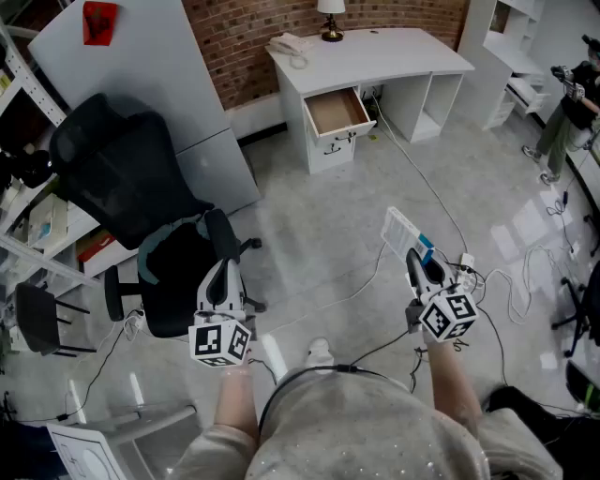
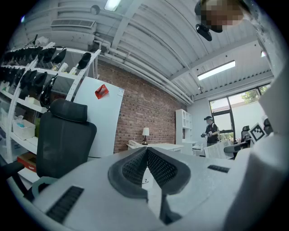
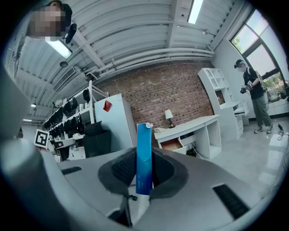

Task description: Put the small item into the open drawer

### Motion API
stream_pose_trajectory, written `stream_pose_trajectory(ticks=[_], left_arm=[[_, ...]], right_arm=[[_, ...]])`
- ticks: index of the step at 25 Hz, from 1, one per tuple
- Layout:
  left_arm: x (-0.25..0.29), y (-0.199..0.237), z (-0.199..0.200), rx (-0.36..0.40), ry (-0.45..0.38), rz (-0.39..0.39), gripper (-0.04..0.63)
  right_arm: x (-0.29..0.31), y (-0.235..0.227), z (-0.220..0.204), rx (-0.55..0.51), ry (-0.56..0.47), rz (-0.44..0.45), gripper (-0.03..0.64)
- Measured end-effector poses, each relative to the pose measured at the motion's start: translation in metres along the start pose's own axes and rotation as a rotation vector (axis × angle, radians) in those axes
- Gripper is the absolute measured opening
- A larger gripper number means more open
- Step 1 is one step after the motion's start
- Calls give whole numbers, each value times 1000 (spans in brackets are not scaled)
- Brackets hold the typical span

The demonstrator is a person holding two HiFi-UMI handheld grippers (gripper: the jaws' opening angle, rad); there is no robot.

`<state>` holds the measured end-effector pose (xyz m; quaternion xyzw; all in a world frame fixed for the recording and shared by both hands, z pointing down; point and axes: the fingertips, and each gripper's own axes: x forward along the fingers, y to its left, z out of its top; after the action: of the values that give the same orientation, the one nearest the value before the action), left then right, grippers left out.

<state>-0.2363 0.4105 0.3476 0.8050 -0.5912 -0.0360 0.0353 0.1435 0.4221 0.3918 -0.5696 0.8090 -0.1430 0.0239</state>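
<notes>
A slim blue and white box (image 3: 144, 149) stands upright between the jaws of my right gripper (image 3: 145, 173), and the pads press on its sides. In the head view the right gripper (image 1: 419, 260) holds the box (image 1: 401, 228) over the floor, well short of the white desk (image 1: 394, 56). The desk's open drawer (image 1: 337, 111) shows a bare brown bottom; it also appears far ahead as the drawer (image 3: 172, 144) in the right gripper view. My left gripper (image 1: 221, 274) hovers at the lower left near the chair. Its pads (image 2: 158, 167) meet with nothing between them.
A black office chair (image 1: 141, 197) stands at the left, next to a white cabinet (image 1: 159, 84). Cables (image 1: 487, 281) trail over the floor at the right. Shelves line the left edge. A lamp (image 1: 330, 19) sits on the desk. Another person (image 1: 567, 112) stands at the far right.
</notes>
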Motion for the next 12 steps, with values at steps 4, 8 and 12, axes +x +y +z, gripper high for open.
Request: stream_pose_trajectory(ticks=[4, 8, 12], left_arm=[[17, 4, -4, -1, 6, -14, 5], [32, 11, -7, -5, 15, -30, 5], [52, 15, -11, -11, 18, -59, 5]], right_arm=[[13, -5, -1, 2, -1, -14, 63], [23, -8, -3, 5, 3, -35, 63], [30, -12, -5, 6, -1, -65, 63]])
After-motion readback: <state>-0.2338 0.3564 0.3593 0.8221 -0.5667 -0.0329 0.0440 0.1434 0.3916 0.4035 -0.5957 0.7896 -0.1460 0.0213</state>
